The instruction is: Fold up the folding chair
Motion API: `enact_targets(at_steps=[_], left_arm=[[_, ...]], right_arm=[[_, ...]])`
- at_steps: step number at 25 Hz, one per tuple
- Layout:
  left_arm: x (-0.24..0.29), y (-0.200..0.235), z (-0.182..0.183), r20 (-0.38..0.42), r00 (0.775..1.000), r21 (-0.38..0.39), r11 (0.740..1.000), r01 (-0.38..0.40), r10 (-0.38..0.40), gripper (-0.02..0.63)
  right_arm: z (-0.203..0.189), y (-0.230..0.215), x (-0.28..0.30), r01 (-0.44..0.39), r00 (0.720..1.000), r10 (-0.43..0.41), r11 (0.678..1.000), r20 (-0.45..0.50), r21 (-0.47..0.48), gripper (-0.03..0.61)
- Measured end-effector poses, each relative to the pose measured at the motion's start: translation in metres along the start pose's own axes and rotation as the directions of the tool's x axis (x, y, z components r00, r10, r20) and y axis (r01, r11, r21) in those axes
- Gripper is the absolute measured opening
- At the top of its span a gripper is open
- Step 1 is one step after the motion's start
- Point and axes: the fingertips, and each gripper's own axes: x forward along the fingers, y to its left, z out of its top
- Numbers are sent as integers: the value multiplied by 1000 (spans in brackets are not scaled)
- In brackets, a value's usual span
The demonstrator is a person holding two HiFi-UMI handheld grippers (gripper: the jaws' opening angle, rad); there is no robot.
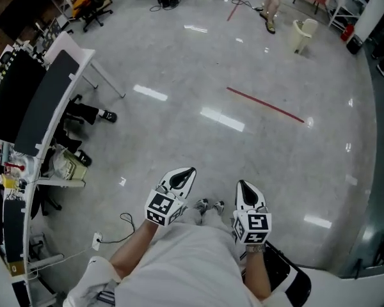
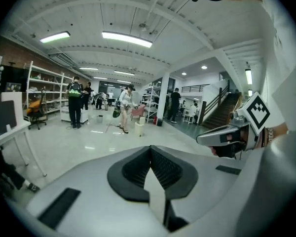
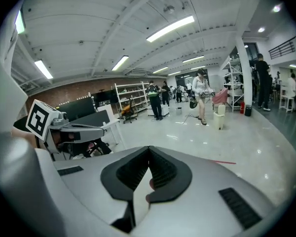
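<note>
I can't pick out the folding chair for certain. The nearest candidate is a black, white-edged panel (image 1: 283, 275) just below my right gripper (image 1: 244, 187). That gripper is clenched on nothing, and so is my left gripper (image 1: 183, 175). Both hang side by side over the grey floor (image 1: 243, 75), with a desk (image 1: 64, 62) off left.

The person wore a white shirt (image 1: 185, 261). The left gripper (image 1: 187, 171) and right gripper (image 1: 243, 185) had white shells, black ribbed fingers (image 2: 163, 168) and black-and-white marker cubes (image 1: 161, 208).
</note>
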Motion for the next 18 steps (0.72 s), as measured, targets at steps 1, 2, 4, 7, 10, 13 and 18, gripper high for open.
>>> enact_targets(at_steps=[1, 2, 4, 7, 10, 13, 18], left_arm=[[-3, 3, 4, 9, 1000, 5, 1000, -23, 23, 11], [-6, 5, 7, 20, 999, 11, 999, -40, 40, 11], [-10, 9, 11, 38, 997, 18, 997, -69, 68, 11], [-11, 17, 13, 57, 992, 24, 993, -112, 110, 11], [-14, 24, 21, 90, 986, 21, 990, -141, 139, 11], [-18, 36, 30, 121, 983, 46, 989, -142, 136, 11], [-17, 82, 40, 129, 989, 76, 994, -79, 68, 11]], right_arm=[[0, 0, 7, -26, 1000, 26, 1000, 1, -5, 6], [0, 0, 14, -49, 999, 49, 999, 1, -16, 6], [1, -2, 26, -83, 997, 83, 996, 0, -46, 6], [8, -6, 30, -104, 994, 105, 993, 16, -48, 6], [15, -2, 28, -104, 994, 105, 994, 41, -19, 6], [24, 11, 38, -100, 993, 101, 995, 64, -28, 5], [49, 38, 65, -38, 995, 43, 998, 93, -55, 5]])
